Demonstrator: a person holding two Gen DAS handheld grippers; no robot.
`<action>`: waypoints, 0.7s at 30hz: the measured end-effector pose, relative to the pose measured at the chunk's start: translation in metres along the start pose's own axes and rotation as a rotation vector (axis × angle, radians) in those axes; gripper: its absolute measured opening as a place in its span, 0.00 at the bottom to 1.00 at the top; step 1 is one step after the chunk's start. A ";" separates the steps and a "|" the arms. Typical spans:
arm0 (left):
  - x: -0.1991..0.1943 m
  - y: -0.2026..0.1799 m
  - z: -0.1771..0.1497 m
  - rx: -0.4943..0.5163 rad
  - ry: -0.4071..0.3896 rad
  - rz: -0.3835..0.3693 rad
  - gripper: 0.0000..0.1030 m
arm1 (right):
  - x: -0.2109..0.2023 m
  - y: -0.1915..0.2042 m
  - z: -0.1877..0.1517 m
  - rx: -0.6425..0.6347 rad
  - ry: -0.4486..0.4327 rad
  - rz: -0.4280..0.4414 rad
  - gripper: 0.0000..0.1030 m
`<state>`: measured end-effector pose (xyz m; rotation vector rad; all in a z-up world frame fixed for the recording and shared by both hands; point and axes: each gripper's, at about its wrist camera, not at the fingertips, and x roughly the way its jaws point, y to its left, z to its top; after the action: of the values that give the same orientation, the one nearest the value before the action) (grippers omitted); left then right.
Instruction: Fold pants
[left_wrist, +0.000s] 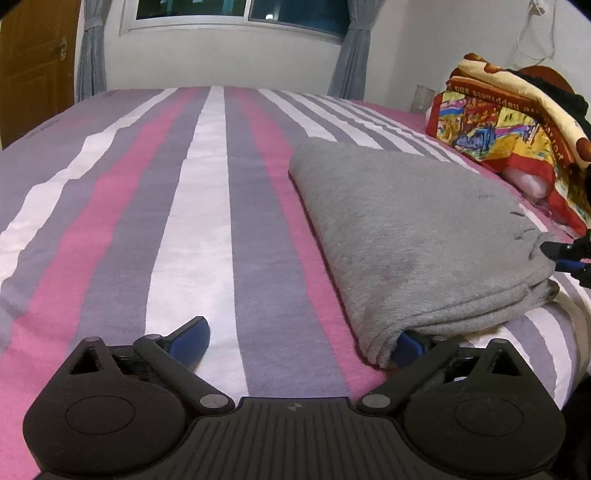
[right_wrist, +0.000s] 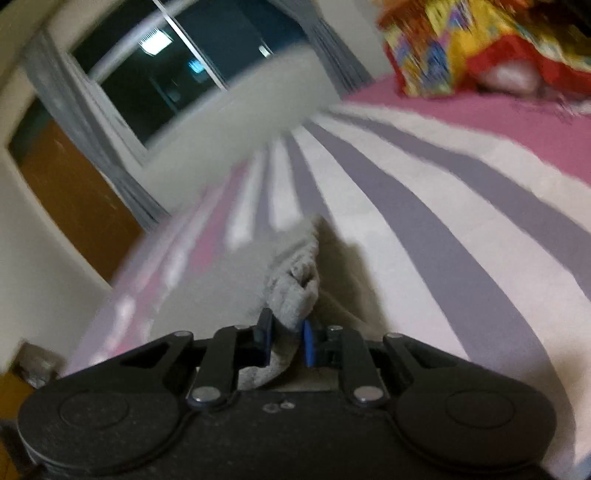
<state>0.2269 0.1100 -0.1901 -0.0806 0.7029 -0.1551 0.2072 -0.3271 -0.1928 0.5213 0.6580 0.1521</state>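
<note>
pants (left_wrist: 417, 236) | gray fleece | folded flat | on bed, R side

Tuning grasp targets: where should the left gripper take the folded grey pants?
Probably the near corner of the grey pants, approached low from the front. The stacked layer edges are exposed there, and the open left gripper already has one pad tucked under that corner.

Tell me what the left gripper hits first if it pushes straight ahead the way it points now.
Mostly bare striped bedsheet: the open left gripper points along it toward the far wall. Its right finger already sits under the folded gray pants, so that edge would likely drag first.
</note>
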 end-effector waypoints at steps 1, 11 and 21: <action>0.000 0.001 0.000 -0.004 0.001 0.001 0.97 | 0.002 -0.005 0.002 0.040 0.008 0.024 0.18; 0.004 0.005 0.001 -0.014 0.007 -0.005 0.98 | -0.016 -0.020 0.005 0.159 0.015 0.118 0.49; 0.004 0.007 0.001 -0.016 0.005 -0.005 0.98 | -0.015 -0.003 0.019 0.139 -0.010 0.178 0.22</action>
<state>0.2316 0.1167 -0.1931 -0.0972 0.7095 -0.1546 0.2075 -0.3418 -0.1733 0.7147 0.6146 0.2716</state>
